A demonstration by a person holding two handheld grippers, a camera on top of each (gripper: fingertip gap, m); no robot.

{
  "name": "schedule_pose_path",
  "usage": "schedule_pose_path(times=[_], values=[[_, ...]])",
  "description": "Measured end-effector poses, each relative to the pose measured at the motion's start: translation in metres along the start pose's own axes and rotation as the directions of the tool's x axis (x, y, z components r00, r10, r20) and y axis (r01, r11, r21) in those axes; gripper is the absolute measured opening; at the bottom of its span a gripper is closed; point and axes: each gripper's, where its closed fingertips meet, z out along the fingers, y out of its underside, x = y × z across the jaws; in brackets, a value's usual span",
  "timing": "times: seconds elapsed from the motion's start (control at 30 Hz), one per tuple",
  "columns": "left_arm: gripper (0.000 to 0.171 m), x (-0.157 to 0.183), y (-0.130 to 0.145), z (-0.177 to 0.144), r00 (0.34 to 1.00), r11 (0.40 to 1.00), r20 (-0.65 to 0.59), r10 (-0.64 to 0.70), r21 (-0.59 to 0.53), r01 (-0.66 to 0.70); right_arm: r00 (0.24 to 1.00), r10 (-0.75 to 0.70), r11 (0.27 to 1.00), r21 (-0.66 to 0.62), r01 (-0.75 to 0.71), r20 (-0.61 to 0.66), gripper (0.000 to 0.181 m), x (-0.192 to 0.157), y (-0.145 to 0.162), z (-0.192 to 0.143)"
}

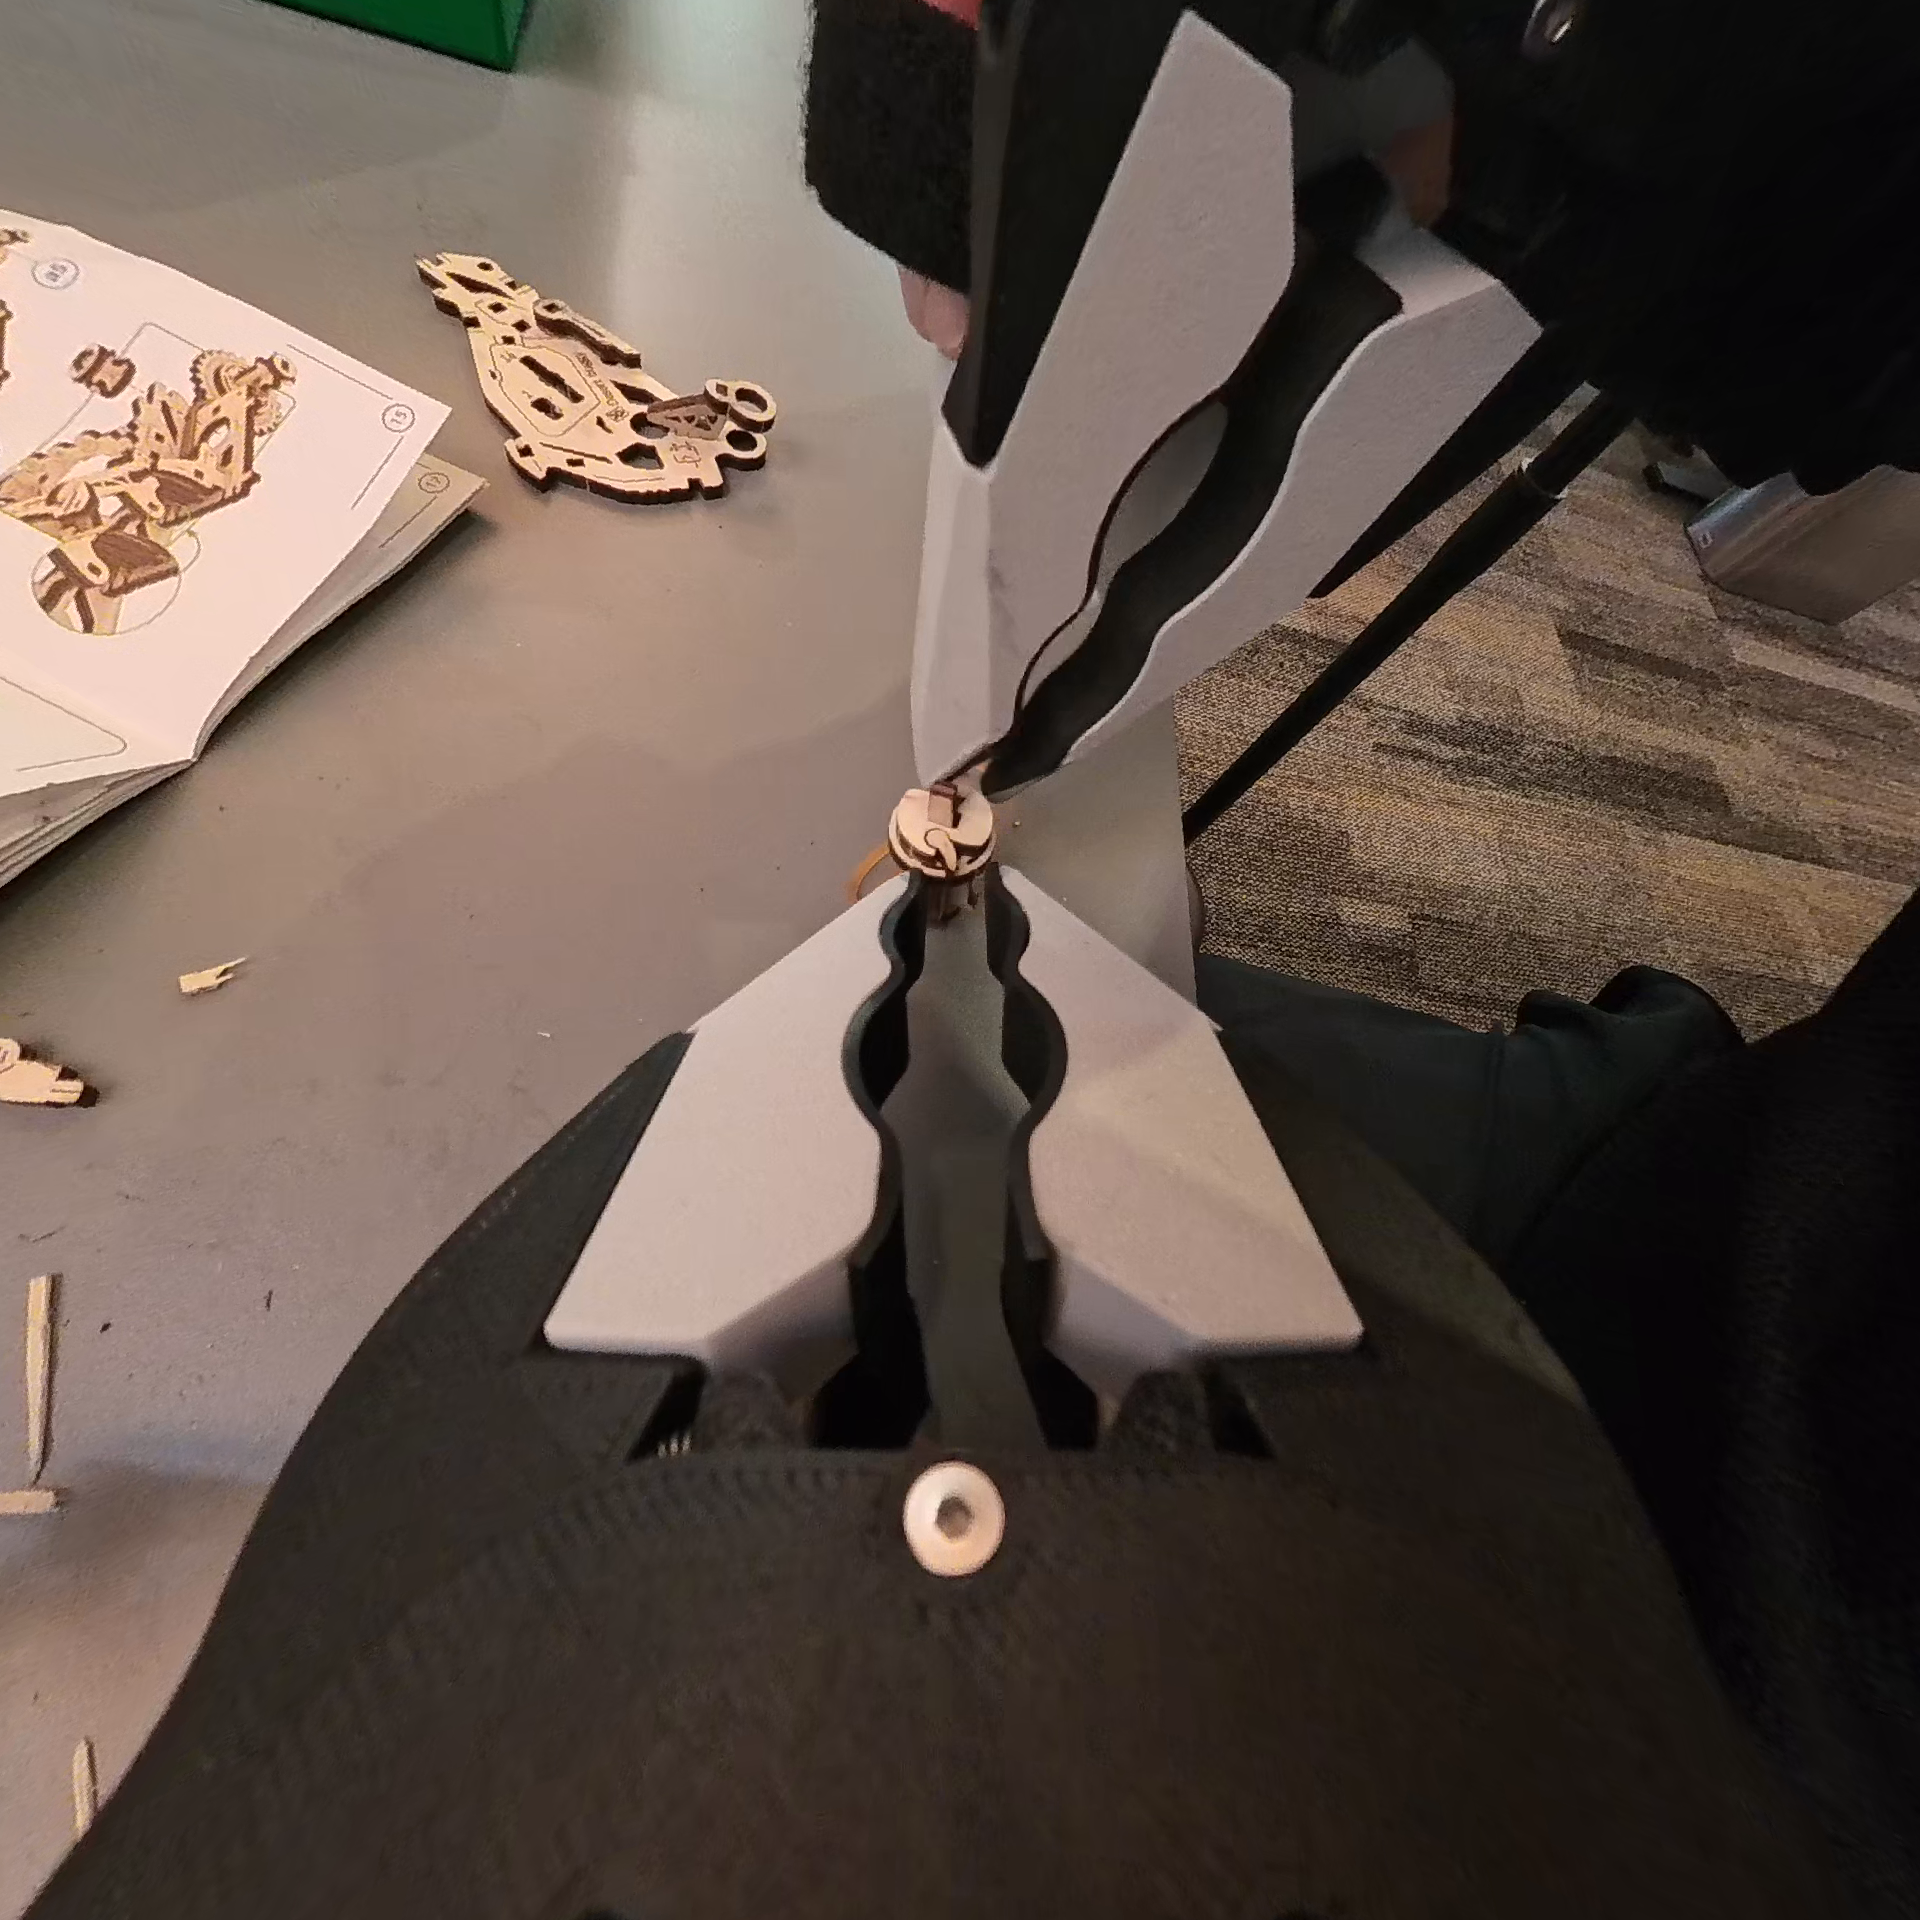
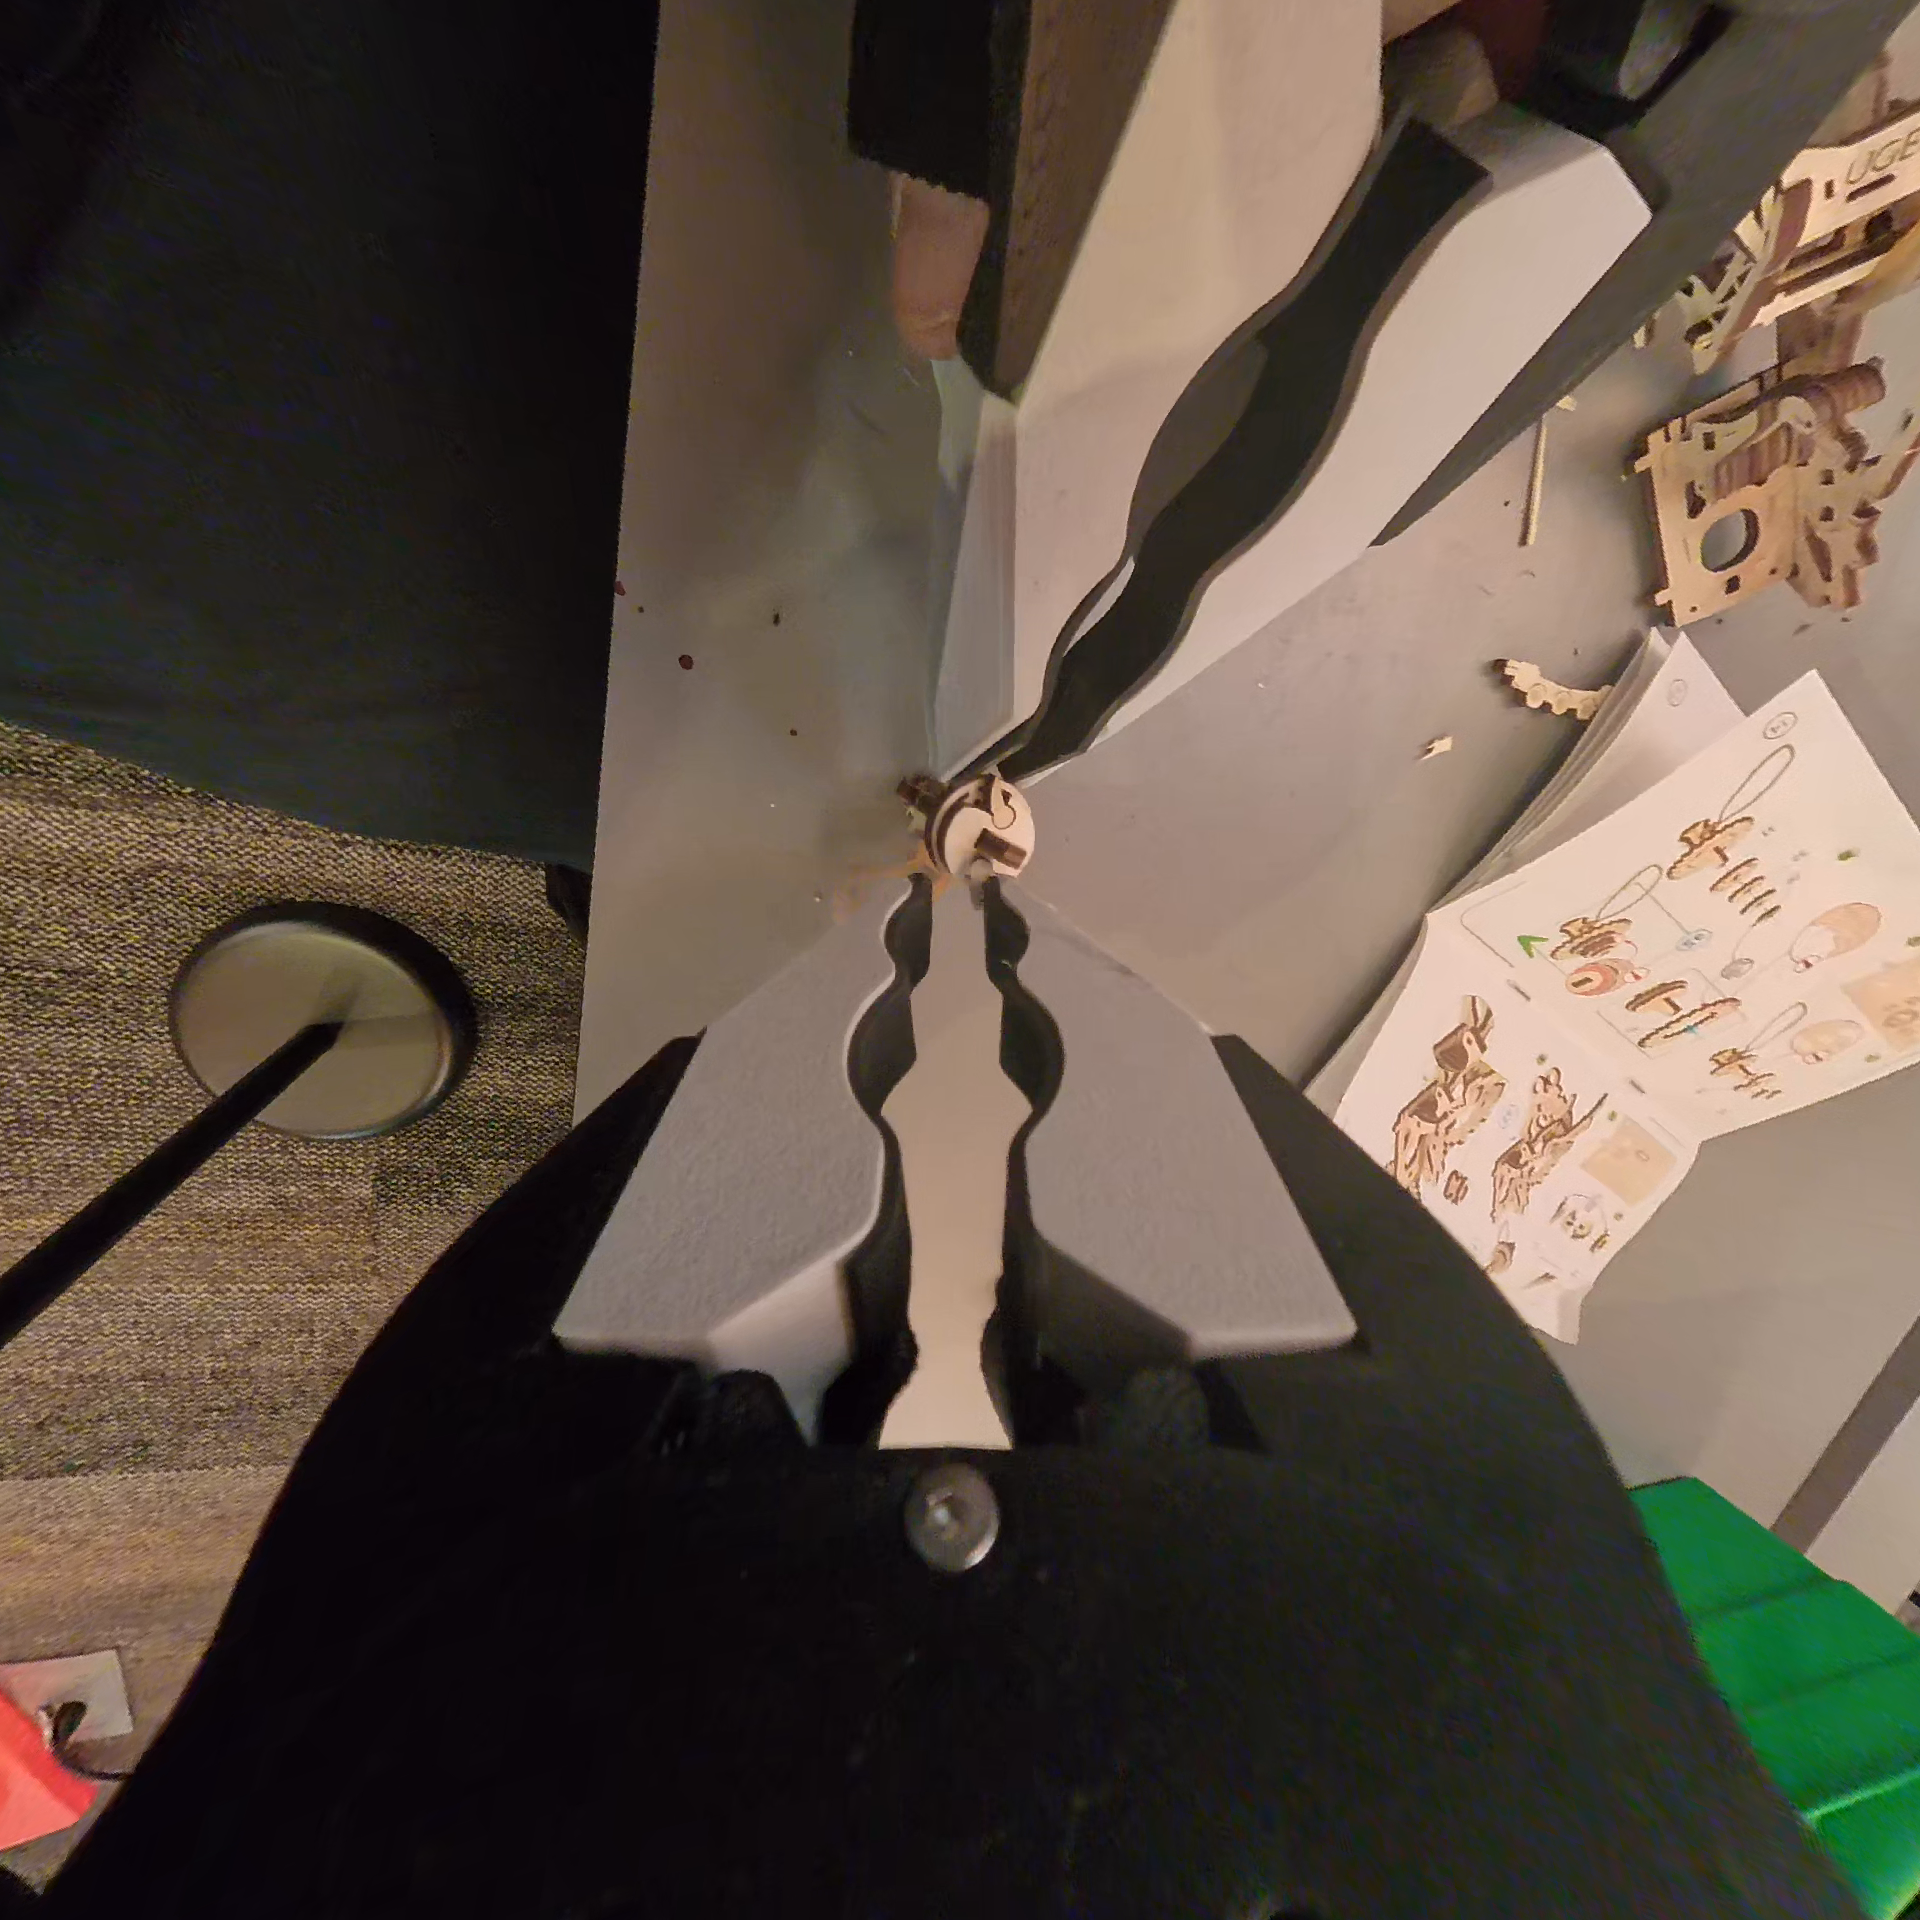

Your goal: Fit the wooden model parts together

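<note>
A small round wooden part (image 1: 940, 836) with a dark peg through it hangs above the grey table's (image 1: 520, 727) right edge, pinched from two sides. My left gripper (image 1: 948, 888) is shut on its lower stem. My right gripper (image 1: 971, 781) comes in from the upper right and is shut on its top. In the right wrist view the same part (image 2: 982, 821) sits at my right gripper's (image 2: 951, 883) tips, with the left gripper (image 2: 961, 774) meeting it from above. A thin tan loop (image 1: 868, 862) hangs off the part's left side.
An open instruction booklet (image 1: 156, 520) (image 2: 1610, 987) lies on the table. A flat wooden cut-out (image 1: 592, 384) lies beyond it, with offcuts (image 1: 208, 977) at the left. Built wooden assemblies (image 2: 1766, 499) stand further off. A green box (image 2: 1787, 1662) and carpet floor (image 1: 1558, 727) border the table. The tips of both grippers are at nearly the same place.
</note>
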Motion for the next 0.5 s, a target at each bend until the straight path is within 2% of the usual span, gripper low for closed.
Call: schedule_pose_path(times=[0.33, 0.5], values=[[0.011, 0.002, -0.001, 0.001, 1.0, 1.0, -0.001, 0.007, 0.005, -0.007, 1.0, 0.029, 1.0, 0.007, -0.029, 0.0, 0.008, -0.001, 0.002, 0.001], [0.014, 0.001, 0.0, -0.001, 1.0, 1.0, 0.004, 0.003, 0.0, -0.003, 0.991, 0.129, 0.991, 0.038, -0.128, -0.022, 0.007, 0.005, 0.015, -0.008]])
